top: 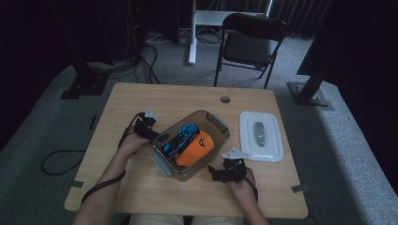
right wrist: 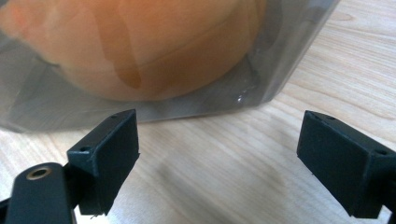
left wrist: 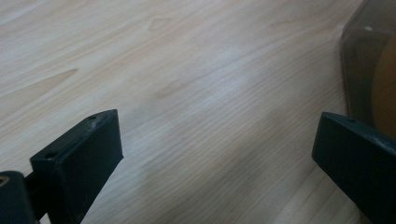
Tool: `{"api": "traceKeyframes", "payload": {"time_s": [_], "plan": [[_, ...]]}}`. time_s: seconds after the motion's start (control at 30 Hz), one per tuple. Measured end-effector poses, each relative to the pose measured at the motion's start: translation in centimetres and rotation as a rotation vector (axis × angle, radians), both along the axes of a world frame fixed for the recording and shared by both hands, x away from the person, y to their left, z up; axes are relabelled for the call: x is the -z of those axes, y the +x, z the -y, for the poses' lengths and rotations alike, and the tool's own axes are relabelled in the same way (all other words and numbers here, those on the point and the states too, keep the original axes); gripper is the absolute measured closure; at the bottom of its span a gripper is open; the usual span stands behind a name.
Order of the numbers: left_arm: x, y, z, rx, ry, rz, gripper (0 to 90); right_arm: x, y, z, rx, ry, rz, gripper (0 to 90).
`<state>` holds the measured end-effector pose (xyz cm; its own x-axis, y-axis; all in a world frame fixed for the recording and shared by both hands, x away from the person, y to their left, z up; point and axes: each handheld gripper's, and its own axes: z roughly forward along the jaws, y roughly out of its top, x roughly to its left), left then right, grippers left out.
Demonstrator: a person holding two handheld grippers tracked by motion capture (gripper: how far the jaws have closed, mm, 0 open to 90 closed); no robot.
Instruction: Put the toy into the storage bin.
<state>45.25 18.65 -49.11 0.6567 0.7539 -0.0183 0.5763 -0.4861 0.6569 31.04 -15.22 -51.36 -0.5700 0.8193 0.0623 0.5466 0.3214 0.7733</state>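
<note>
container (top: 213,123) between grippers; left fingers (left wrist: 84,154) apart | right fingers (right wrist: 107,154) apart

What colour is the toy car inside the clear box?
Blue with black parts; the toy car shows best in the high view, beside an orange item.

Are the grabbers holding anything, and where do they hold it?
Nothing. Both the left gripper and right gripper are open beside the clear box.
</note>
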Motion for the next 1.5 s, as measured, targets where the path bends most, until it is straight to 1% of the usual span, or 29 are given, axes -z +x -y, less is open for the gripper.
{"api": "traceKeyframes", "payload": {"time_s": [0.03,0.07,0.13,0.2,0.23,0.3,0.37,0.4,0.43,0.47,0.57,0.67,0.7,0.77,0.83,0.9,0.97,1.0,1.07,1.13,1.2,1.3,1.37,1.4,1.43,1.5], "plan": [[0.1,0.0,0.1,0.001,0.008,-0.006,2.4,0.0,0.1,0.1,0.009,0.0,0.0,12.4],[0.1,0.0,0.1,-0.001,0.008,-0.004,2.4,-0.1,0.1,0.1,0.014,0.001,0.001,12.4],[0.1,0.0,0.1,-0.007,0.003,-0.019,2.4,-0.2,0.2,0.2,0.017,-0.001,0.004,12.4],[0.1,-0.2,0.0,-0.009,0.005,-0.013,2.5,-0.3,0.2,0.3,0.018,0.003,0.009,12.5],[0.1,-0.4,0.1,-0.006,0.005,-0.002,2.5,-0.3,0.2,0.4,0.022,0.005,0.009,12.4],[0.1,-0.7,0.1,-0.004,0.013,-0.001,2.5,-0.2,0.2,0.6,0.027,0.009,0.006,12.4],[0.1,-1.2,0.1,0.003,0.016,0.009,2.5,-0.1,0.3,0.6,0.03,-0.001,0.007,12.4],[0.0,-1.4,0.2,0.008,0.017,0.007,2.5,-0.2,0.3,0.7,0.029,0.001,0.009,12.5],[0.1,-1.8,0.3,0.018,0.012,0.011,2.5,-0.2,0.3,0.7,0.03,0.005,0.01,12.4],[0.1,-2.1,0.4,0.021,0.007,0.003,2.4,-0.2,0.2,0.7,0.033,0.001,0.013,12.5],[0.1,-3.0,0.4,0.02,-0.006,0.008,2.5,-0.4,0.1,0.9,0.034,-0.009,0.013,12.5],[0.0,-4.1,0.3,0.025,-0.011,0.017,2.4,-0.4,0.0,1.3,0.035,0.0,0.014,12.7],[0.0,-4.5,0.3,0.022,-0.016,0.027,2.5,-0.4,0.0,1.4,0.031,-0.003,0.017,12.9],[0.1,-5.0,0.2,0.021,-0.025,0.025,2.4,-0.5,0.0,1.4,0.029,-0.007,0.016,12.9],[0.1,-5.3,0.1,0.019,-0.029,0.031,2.4,-0.5,0.1,1.5,0.025,-0.007,0.02,12.9],[0.2,-5.7,0.0,0.017,-0.037,0.035,2.5,-0.5,0.1,1.5,0.013,0.01,0.021,13.0],[0.2,-6.0,0.0,0.026,-0.037,0.031,2.4,-0.5,0.2,1.4,0.003,0.022,0.02,13.0],[0.2,-6.2,0.0,0.028,-0.036,0.037,2.4,-0.5,0.2,1.3,0.002,0.015,0.027,12.9],[0.2,-6.6,0.0,0.037,-0.033,0.034,2.4,-0.6,0.4,1.1,0.008,-0.001,0.035,13.0],[0.1,-6.9,0.1,0.037,-0.027,0.045,2.4,-0.7,0.6,1.1,0.01,-0.008,0.034,13.0],[0.0,-7.2,0.3,0.046,-0.019,0.047,2.4,-0.8,0.9,1.1,0.013,-0.018,0.036,13.0],[0.0,-7.8,0.9,0.071,-0.019,0.052,2.4,-0.9,1.1,1.3,0.02,-0.025,0.035,13.4],[-0.1,-8.2,1.1,0.066,-0.009,0.061,2.4,-0.8,1.1,1.7,0.017,-0.02,0.033,13.5],[-0.1,-8.3,1.2,0.063,-0.009,0.062,2.4,-0.8,1.1,1.8,0.005,-0.011,0.025,13.4],[-0.1,-8.4,1.3,0.057,-0.01,0.063,2.4,-0.8,1.1,1.9,0.001,-0.007,0.029,13.4],[-0.1,-8.7,1.4,0.055,0.001,0.072,2.4,-0.7,0.9,1.9,-0.008,-0.018,0.029,13.4]]}}
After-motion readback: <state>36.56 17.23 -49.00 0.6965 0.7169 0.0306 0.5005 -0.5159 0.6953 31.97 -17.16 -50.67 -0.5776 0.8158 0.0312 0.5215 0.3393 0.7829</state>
